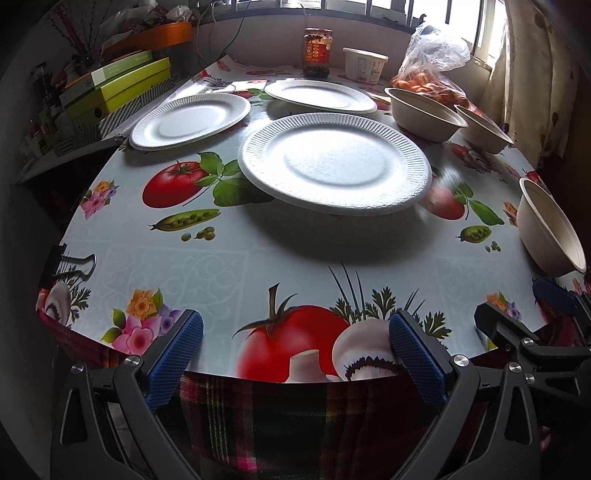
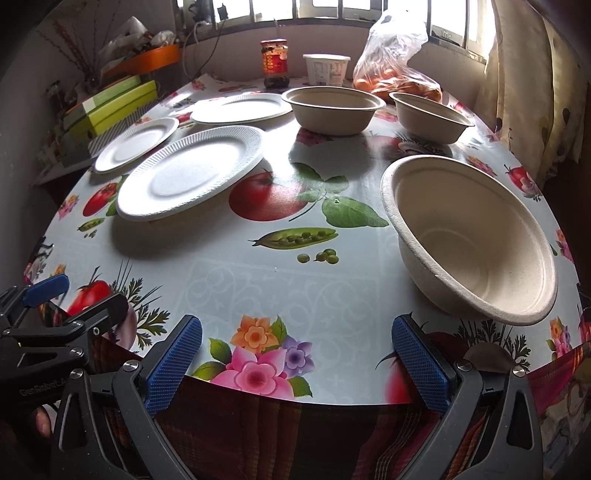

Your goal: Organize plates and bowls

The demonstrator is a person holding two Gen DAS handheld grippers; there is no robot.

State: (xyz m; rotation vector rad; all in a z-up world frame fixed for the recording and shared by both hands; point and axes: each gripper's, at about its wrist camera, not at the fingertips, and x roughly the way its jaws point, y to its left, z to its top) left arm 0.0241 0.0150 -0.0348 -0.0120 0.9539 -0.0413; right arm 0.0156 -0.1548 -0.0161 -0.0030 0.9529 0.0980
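Blue-padded left gripper [image 1: 295, 354] and right gripper [image 2: 297, 356] spread empty, nearest bowl [image 1: 550, 229] edge-cropped leftward.

Right claw [image 2: 295, 354] open at table [image 2: 258, 288] edge; nearest bowl [image 2: 469, 236] tilted, plates [image 2: 192, 173] left.

this is a lived-in home dining corner. a round table [image 1: 229, 258] wears a glossy oilcloth printed with tomatoes, peas, mushrooms and flowers over a plaid fabric skirt [image 1: 280, 424]. at its far edge, below a barred window [image 2: 332, 11], stand a red-labelled glass jar of chilli sauce [image 1: 317, 51], a white lidded paper tub [image 1: 365, 64] and a clear plastic bag of orange fruit [image 2: 397, 70]. off the left edge sit stacked green cardboard boxes [image 1: 122, 85]; a patterned cream curtain [image 2: 535, 92] hangs at the right.
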